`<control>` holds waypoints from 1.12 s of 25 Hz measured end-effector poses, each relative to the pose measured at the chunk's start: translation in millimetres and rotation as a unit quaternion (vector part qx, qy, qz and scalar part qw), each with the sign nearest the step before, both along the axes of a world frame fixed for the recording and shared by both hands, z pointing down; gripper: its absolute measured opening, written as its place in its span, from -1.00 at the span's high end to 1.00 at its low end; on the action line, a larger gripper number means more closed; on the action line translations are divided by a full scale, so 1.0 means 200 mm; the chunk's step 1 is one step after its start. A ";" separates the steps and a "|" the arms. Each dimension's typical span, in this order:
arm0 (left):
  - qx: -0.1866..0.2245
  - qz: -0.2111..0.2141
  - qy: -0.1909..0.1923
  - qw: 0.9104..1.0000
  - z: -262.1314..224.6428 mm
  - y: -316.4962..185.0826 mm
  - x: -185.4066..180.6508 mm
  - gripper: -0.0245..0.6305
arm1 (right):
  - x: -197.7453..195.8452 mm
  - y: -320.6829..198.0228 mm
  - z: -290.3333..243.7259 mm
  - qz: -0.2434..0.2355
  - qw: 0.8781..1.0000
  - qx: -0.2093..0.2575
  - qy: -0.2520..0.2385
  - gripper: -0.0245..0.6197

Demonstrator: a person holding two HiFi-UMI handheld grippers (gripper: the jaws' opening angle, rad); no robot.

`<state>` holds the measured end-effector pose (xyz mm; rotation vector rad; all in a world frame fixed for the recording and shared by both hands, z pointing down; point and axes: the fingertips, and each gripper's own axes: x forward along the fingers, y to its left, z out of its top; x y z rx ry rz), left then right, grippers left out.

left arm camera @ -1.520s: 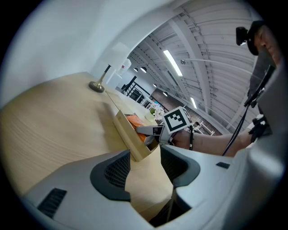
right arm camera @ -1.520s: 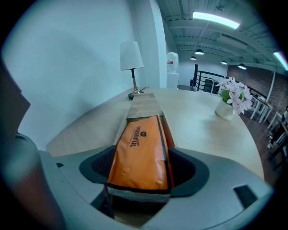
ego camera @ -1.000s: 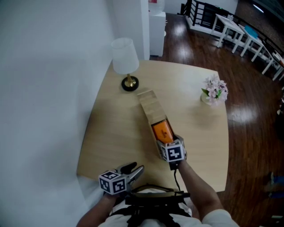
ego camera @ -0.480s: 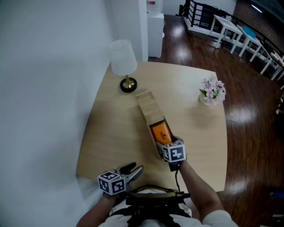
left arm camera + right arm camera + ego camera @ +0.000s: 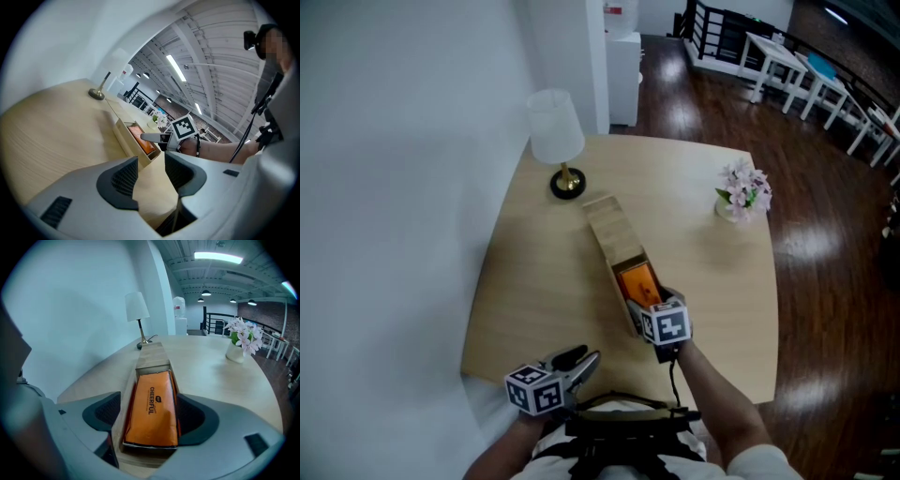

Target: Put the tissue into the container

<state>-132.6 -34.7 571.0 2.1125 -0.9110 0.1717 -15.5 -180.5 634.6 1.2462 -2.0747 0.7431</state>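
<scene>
A long wooden container lies on the table, its far part covered by a lid. An orange tissue pack lies in its uncovered near part, also clear in the right gripper view as the tissue pack inside the container. My right gripper straddles the container's near end, its pads against both side walls. My left gripper hovers at the table's near edge, apart from the container. Its jaws are closing with nothing between them, as the left gripper shows in its own view.
A white-shaded lamp stands at the table's far left corner, just beyond the container. A vase of pink flowers sits at the far right. A white wall runs along the left of the table. White furniture stands on the dark floor beyond.
The head view has drifted slightly. Both grippers and the container keep their places on the table.
</scene>
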 end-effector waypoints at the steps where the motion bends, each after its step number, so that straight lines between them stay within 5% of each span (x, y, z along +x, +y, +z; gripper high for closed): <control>1: 0.005 -0.002 0.003 1.000 -0.01 0.00 0.00 0.42 | 0.01 0.01 -0.02 0.001 1.000 0.004 -0.001 -0.24; 4: 0.024 -0.004 0.015 1.000 -0.06 -0.01 0.01 0.59 | 0.04 0.03 -0.07 0.003 1.000 0.016 -0.007 -0.24; 22: 0.076 0.040 0.057 0.995 -0.27 -0.06 0.24 0.85 | 0.23 0.19 -0.34 0.007 0.996 0.056 -0.067 -0.23; 28: 0.085 0.059 0.057 0.993 -0.33 -0.06 0.33 0.86 | 0.36 0.24 -0.44 0.029 0.994 0.077 -0.076 -0.01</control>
